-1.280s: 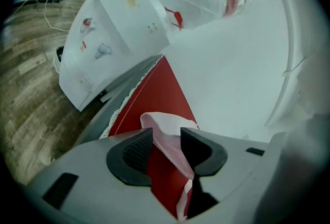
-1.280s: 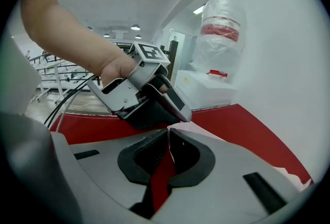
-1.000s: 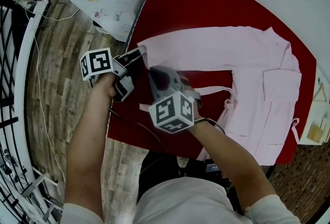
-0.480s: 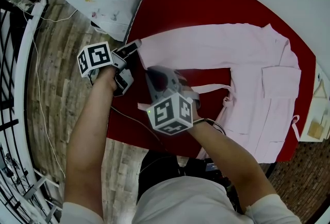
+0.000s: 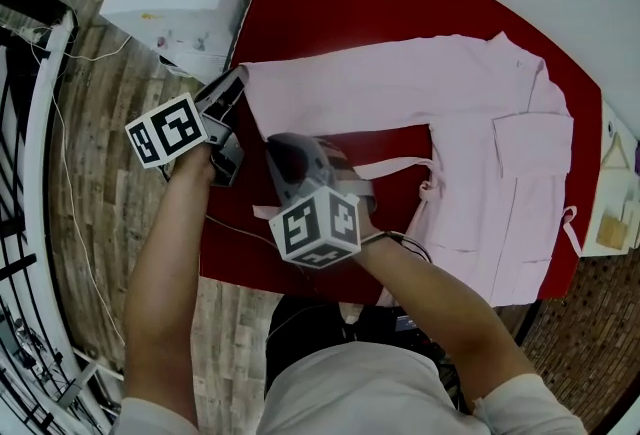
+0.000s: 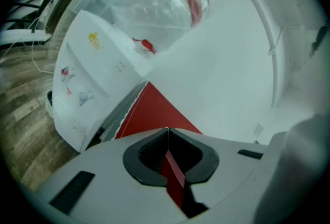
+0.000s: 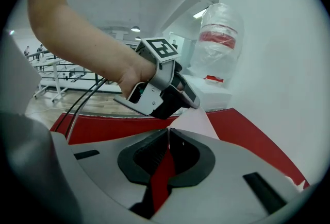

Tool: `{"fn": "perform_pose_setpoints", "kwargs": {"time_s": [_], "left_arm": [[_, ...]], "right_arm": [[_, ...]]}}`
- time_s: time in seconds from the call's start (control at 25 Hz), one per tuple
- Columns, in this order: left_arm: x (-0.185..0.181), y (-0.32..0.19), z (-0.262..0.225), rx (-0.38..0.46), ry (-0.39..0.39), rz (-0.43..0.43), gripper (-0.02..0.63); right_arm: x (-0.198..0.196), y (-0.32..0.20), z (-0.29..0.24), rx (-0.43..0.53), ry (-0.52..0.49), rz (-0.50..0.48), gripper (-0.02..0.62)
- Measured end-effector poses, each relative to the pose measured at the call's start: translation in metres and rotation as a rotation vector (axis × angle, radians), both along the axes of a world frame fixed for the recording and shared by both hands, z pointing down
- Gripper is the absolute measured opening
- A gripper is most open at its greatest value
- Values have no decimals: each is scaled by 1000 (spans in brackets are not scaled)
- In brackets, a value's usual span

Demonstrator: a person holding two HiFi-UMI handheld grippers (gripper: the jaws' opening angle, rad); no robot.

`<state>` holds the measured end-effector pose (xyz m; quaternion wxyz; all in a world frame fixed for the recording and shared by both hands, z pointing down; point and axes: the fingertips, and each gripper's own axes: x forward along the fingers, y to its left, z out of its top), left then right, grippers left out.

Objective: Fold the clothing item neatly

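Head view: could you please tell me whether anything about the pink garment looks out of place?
The pink robe lies mostly flat, but its belt trails loose across the red table between sleeve and body, and a tie sticks out near the right edge.

light: bright and even, ceiling lamp (image 7: 135, 29) far off | shadows: soft, barely any on the pink robe (image 5: 450, 93) | glare: plastic bag (image 6: 170, 1) kinda washed out | gripper views: heavy fisheye, black corners, nearest parts soft | head view: edges bend, left side dimmer
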<state>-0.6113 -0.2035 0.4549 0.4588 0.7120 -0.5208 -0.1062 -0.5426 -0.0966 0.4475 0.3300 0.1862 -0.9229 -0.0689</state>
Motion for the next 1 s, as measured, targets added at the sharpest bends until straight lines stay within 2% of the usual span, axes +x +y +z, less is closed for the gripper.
{"fn": "perform_pose_setpoints", "kwargs": {"time_s": [0.16, 0.36, 0.56, 1.0], "left_arm": [[9, -11, -42, 127, -42, 21, 12], [34, -25, -89, 236, -114, 60, 12], [68, -36, -134, 349, -143, 103, 12], [161, -56, -194, 456, -216, 206, 12]], "right_arm": [[4, -9, -24, 14, -60, 41, 28], [20, -19, -57, 35, -125, 96, 28], [44, -31, -86, 55, -184, 166, 28], [116, -52, -129, 102, -280, 295, 28]]}}
